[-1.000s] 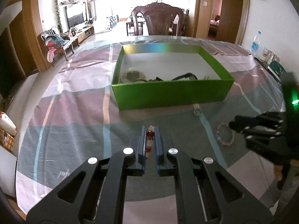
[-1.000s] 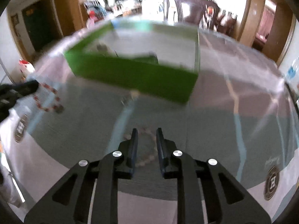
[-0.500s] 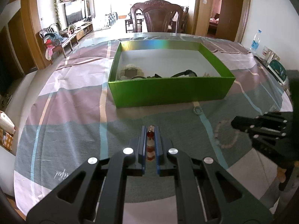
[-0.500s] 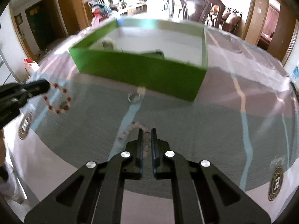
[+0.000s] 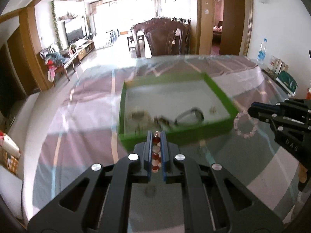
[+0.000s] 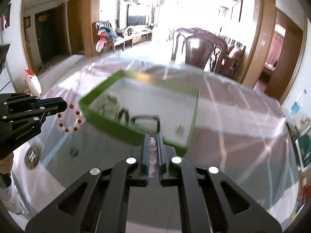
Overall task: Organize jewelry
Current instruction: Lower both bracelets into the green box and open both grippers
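Both bracelets point(image 5: 156, 153) now lifted; "DAS".

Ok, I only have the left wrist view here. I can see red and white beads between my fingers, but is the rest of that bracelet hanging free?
Observer: Yes. In the right wrist view the red and white bracelet hangs as an open loop from the tips of the left gripper. It is beside the near left corner of the green box and, as far as I can tell, outside it.
Operator: And how well is the right gripper holding its bracelet?
Observer: Its own camera shows several beads of the pink bracelet lined up between the fingers of the right gripper, with the jaws shut on them.
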`<state>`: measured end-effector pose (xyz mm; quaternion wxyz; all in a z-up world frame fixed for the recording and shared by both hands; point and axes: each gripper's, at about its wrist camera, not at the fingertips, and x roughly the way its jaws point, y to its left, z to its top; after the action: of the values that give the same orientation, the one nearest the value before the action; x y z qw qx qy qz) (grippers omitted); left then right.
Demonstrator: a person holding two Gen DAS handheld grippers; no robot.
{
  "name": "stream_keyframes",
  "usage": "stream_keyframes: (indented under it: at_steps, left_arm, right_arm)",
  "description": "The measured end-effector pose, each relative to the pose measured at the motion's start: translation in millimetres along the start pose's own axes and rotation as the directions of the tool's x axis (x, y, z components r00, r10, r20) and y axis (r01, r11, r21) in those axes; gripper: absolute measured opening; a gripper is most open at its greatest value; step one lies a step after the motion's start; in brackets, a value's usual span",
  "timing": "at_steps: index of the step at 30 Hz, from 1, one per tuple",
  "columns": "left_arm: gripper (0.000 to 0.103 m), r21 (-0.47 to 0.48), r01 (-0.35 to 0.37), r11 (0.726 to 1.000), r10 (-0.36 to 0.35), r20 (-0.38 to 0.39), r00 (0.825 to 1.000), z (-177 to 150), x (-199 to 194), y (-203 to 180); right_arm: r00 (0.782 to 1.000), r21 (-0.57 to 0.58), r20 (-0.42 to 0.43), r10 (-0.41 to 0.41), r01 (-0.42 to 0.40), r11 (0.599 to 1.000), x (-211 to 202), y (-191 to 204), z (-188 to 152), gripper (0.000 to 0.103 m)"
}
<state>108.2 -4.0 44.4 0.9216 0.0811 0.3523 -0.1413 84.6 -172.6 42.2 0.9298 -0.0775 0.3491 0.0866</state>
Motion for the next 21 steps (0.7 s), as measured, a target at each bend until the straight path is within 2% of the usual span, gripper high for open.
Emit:
stream_keyframes:
  at_steps: [5, 7, 13, 18, 20, 21]
  left_arm:
    - [0.008, 0.004, 0.025, 1.0, -0.025, 0.008, 1.0, 48.9, 26.8, 2.4]
    - [0.008, -0.009, 0.028, 1.0, -0.028, -0.003, 1.0, 60.6, 45.0, 3.4]
    - [0.008, -0.057, 0.007, 0.998, -0.01, -0.063, 0.998, 74.9, 104.7, 8.8]
    - [0.009, -0.078, -0.015, 0.997, 0.008, -0.097, 0.995, 81.9, 132.7, 13.3]
    - [0.014, -0.086, -0.017, 0.996, 0.008, -0.101, 0.995, 81.1, 135.0, 15.8]
    - [0.028, -0.09, -0.017, 0.996, 0.007, -0.102, 0.995, 78.5, 133.3, 17.4]
  right_arm:
    - [1.0, 0.028, 0.001, -0.002, 0.002, 1.0, 30.9, -9.8, 35.5, 0.008]
    - [1.0, 0.042, -0.026, 0.008, -0.007, 0.999, 53.5, -11.9, 43.4, 0.008]
    - [0.994, 0.108, -0.102, 0.033, -0.022, 0.994, 111.0, -15.8, 49.6, 0.006]
    - [0.996, 0.132, -0.089, 0.02, -0.008, 0.991, 121.6, -13.7, 55.4, 0.006]
    - [0.998, 0.137, -0.07, 0.005, 0.005, 0.991, 116.0, -14.4, 56.4, 0.007]
    - [0.997, 0.139, -0.072, 0.009, 0.002, 0.99, 111.9, -15.3, 54.3, 0.009]
